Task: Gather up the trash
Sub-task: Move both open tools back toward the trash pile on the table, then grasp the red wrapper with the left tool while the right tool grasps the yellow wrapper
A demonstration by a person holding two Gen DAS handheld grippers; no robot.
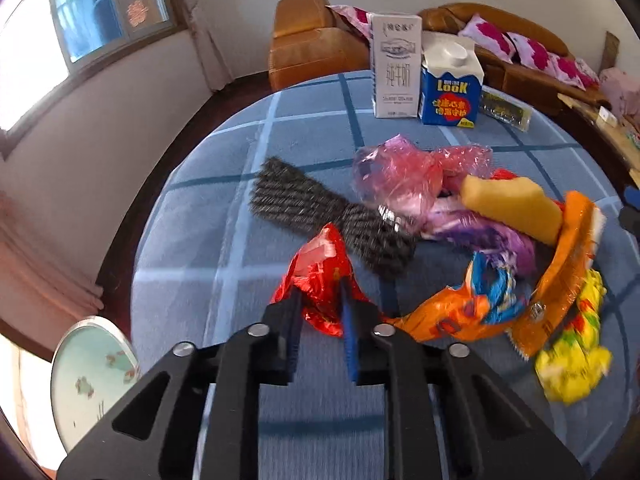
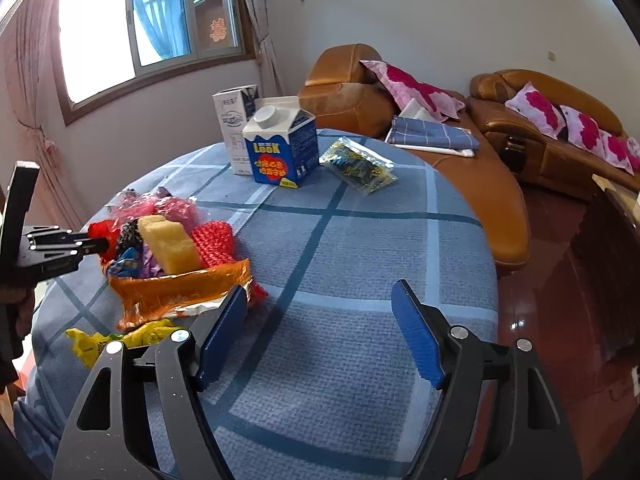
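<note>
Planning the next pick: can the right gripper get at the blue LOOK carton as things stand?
Probably yes: the right gripper is open, with bare tablecloth between it and the blue LOOK carton.

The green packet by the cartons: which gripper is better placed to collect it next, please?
Right: the right gripper is open, empty and facing the green packet; the left gripper is shut on the red wrapper.

— Left gripper (image 1: 320,308)?
— Low in the frame, jaws drawn close, pinching a red wrapper (image 1: 320,280) between the pads. Also seen at the left edge of the right wrist view.
— Right gripper (image 2: 320,320)?
— Bottom centre of the frame, jaws spread wide, blue pads (image 2: 418,340) facing inward, gripping nothing.
</note>
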